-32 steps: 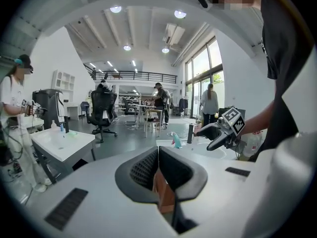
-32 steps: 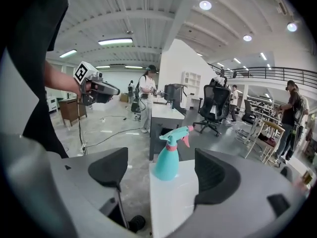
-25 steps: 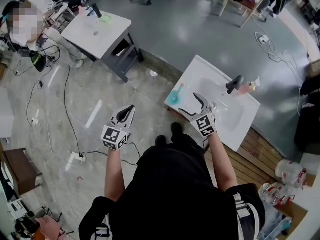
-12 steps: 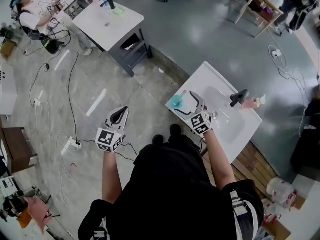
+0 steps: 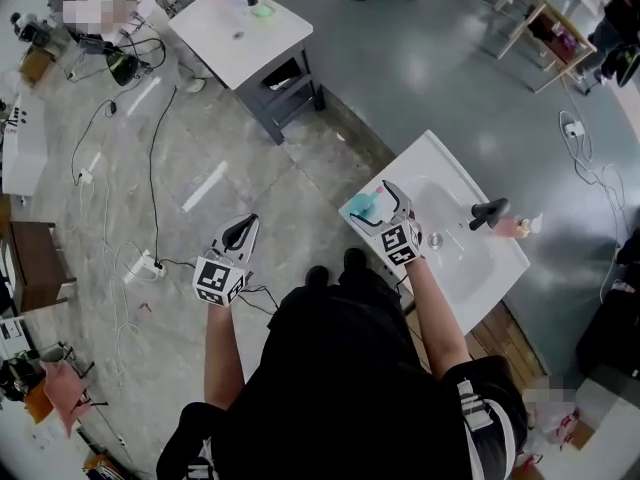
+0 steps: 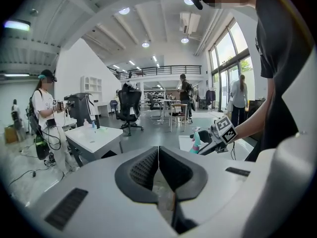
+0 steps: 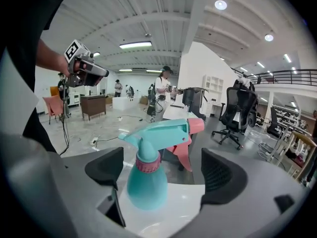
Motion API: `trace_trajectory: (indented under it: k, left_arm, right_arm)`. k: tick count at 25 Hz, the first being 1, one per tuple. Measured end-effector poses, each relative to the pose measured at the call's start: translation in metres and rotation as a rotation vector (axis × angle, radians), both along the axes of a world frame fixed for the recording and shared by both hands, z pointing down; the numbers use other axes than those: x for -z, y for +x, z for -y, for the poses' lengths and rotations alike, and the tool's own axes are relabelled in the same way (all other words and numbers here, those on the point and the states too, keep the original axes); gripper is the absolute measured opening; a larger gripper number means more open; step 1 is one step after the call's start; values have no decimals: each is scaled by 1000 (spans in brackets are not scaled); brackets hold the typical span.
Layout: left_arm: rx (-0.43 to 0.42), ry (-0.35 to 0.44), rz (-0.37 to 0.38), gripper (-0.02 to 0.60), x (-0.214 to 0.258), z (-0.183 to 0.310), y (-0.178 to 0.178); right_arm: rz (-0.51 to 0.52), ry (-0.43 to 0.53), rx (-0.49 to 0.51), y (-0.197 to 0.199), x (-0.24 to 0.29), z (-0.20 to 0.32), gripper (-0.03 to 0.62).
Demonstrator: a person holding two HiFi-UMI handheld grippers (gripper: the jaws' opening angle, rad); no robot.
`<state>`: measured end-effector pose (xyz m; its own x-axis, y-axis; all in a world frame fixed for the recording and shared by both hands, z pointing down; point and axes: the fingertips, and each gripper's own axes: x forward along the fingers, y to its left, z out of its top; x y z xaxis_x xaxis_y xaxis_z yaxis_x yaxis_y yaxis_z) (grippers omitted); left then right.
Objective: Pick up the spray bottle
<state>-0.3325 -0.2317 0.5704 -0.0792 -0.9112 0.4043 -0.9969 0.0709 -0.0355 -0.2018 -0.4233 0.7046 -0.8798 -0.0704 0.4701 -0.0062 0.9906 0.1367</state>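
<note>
Now: bottle (image 7: 146, 180) upright on the sink counter's (image 5: 425, 158) corner, between the right gripper's (image 7: 163, 172) jaws, which have just been spreading wide; pads clear of it. It sits off-centre, so closing may shove it over the edge. Fill unreadable through teal. Basin (image 5: 465, 253) looks empty. Left gripper (image 6: 158, 157): jaws together, nothing held.

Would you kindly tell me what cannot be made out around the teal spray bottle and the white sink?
- Head view: the teal plastic spray bottle is mostly covered by the right gripper, whose jaws have just been opening with the bottle between them.
- Head view: the pinkish items beside the black faucet are too small to identify.
- Right gripper view: the bottle's opaque wall hides its fill level.
</note>
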Motion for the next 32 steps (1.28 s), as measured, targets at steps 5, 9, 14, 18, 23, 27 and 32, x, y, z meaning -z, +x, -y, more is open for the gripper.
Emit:
trace_trajectory:
  k: [5,9,14,18,23,27,32]
  left_arm:
    - [22,-12,12,25,3,-5,2]
    - [36,-22,14,25,5,-12,4]
    - [43,-29,17,25,4,-13,8]
    - [45,-33,15,25,1,-17,10]
    - [48,-29,11,25,-1,-20,10]
    - [45,-22,11,25,-1,-20,11]
    - [37,-12,2,25,1,-23,6]
  right_arm:
    - [20,26,12,-8,0,3,497]
    - [32,38,24,-14,5,1,497]
    - [42,57,36,-18,7,2,464]
    - [31,87,42,-18,6,0,368]
    - [28,87,48,-18,6,-3,357]
    - [24,82,47,-16,5,-5,356]
    - [1,69,23,-16,8,-6,356]
